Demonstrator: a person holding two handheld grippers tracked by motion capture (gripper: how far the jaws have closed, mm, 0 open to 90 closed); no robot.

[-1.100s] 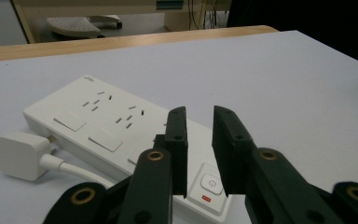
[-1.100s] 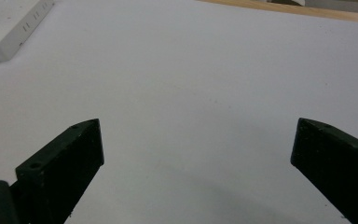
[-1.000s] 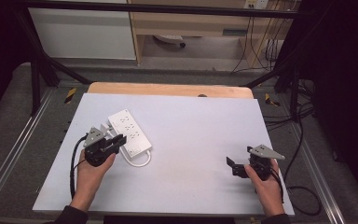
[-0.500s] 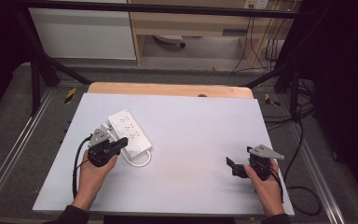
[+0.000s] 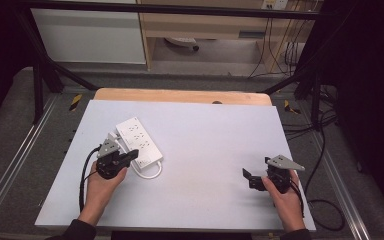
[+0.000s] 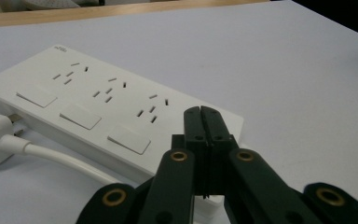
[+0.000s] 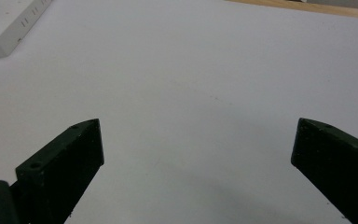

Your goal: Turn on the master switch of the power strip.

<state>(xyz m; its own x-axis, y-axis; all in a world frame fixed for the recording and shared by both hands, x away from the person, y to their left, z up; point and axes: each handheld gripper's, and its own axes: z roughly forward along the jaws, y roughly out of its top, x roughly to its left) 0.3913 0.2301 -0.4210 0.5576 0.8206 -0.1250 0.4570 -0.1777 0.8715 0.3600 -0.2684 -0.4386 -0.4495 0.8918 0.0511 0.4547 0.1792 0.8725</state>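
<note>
Left claw (image 5: pixel 132 156), seen from above, rests shut over the near end of the white plastic power strip (image 5: pixel 139 141) on the pale grey desk (image 5: pixel 210 150); right claw (image 5: pixel 246 177) spreads wide, well apart. Left gripper view: jaws just closed together, nothing between, tips above the strip's (image 6: pixel 98 100) near edge. Right gripper view: jaws gape over bare desk.
</note>
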